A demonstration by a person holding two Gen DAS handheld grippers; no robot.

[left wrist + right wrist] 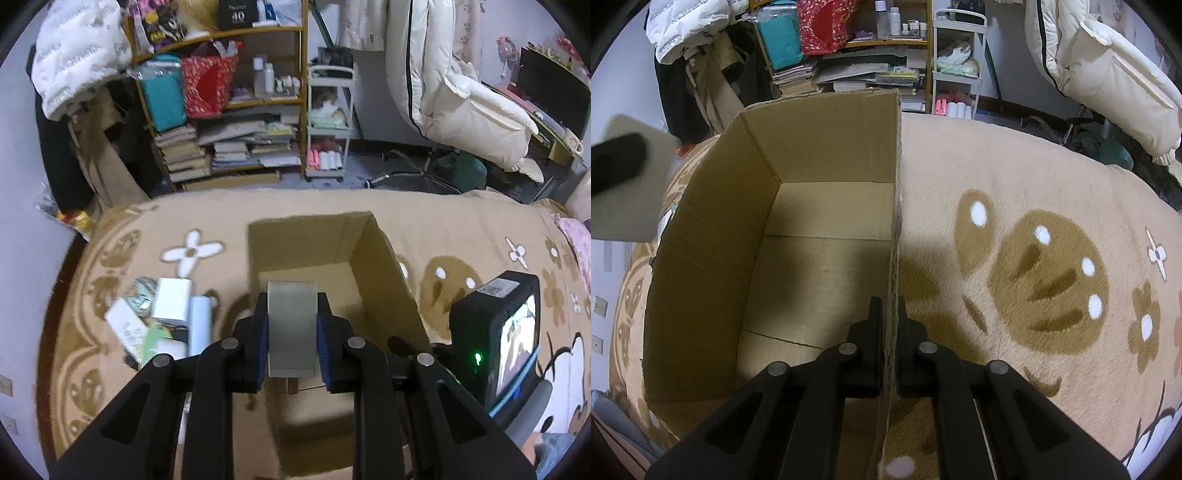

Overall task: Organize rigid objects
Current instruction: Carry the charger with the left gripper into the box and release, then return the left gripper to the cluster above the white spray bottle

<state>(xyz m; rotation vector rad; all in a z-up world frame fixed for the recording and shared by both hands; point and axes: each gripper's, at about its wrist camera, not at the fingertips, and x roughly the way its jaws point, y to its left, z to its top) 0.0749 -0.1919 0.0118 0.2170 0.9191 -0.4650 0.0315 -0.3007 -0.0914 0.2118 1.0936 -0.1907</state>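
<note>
We see the left gripper (pixel 291 317) pinching a flat grey box (pixel 291 328) above the open cardboard box (pixel 384 280), its floor bare. Small packages (pixel 166 321) lie at nine o'clock. Our right gripper (pixel 890 314) clamps the carton's right wall (pixel 894 229); open blanket (pixel 1034 206) lies at three o'clock.

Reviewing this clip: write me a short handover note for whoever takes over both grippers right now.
Left gripper: shut on a flat grey box, held above the open cardboard box.
Right gripper: shut on the cardboard box's right wall, steadying it.
Things: a pile of small boxes and packets lies on the blanket to the left of the cardboard box.
Done: the visible floor of the cardboard box is bare, so nothing looks packed yet.
Left: put the grey box in, then move the pile over, probably piece by piece.
</note>
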